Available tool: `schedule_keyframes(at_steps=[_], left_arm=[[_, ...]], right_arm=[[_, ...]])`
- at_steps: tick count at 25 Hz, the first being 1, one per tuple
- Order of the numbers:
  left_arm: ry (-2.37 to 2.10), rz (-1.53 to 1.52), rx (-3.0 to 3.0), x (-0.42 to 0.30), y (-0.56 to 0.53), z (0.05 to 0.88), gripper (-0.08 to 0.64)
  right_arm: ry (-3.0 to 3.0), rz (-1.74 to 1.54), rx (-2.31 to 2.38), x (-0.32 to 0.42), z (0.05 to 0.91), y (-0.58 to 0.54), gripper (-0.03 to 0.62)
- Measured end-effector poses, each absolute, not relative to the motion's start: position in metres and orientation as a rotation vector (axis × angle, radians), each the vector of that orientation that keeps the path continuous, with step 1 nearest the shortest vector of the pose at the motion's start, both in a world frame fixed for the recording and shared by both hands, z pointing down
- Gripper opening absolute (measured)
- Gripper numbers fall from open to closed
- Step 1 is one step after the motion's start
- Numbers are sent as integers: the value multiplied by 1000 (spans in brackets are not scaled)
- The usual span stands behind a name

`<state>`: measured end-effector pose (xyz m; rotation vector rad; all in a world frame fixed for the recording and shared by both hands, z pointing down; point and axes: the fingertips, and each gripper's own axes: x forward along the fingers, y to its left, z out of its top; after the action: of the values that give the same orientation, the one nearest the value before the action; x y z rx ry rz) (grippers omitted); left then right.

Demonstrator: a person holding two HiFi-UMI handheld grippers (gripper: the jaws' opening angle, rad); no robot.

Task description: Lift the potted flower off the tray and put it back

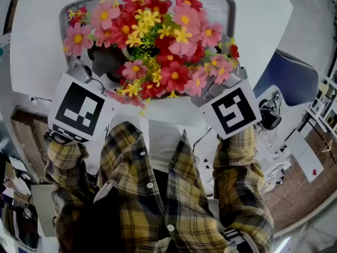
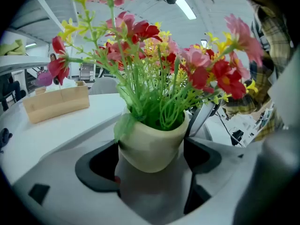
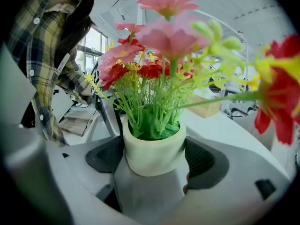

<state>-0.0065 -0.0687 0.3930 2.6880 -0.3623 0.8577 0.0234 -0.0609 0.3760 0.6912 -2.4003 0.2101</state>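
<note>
potted flower point(image 1: 158, 41) pinched from both sides over the tray point(image 1: 225, 5)
my left gripper point(image 2: 151, 165) and right gripper point(image 3: 154, 165) each squeeze dark textured pads on the smooth, rounded cream pot point(image 2: 151, 144), packed with thin green stems and pink, red and yellow blooms. i can't tell whether it touches the grey, round-cornered tray.

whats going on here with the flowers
Someone in a plaid shirt holds a gripper in each hand. The left gripper and the right gripper are both closed on the cream pot of the potted flower, one from each side. It is over the grey tray on the white table. These views don't show whether it has lifted clear.
</note>
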Motion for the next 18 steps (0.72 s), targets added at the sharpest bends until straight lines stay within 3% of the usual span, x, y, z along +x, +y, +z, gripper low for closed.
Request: schedule_keyframes(at_steps=[18], left_arm=[[-391,936,2702,-22,-70,404,428]], right_arm=[[-2377,232,713,26,379,-59,380]])
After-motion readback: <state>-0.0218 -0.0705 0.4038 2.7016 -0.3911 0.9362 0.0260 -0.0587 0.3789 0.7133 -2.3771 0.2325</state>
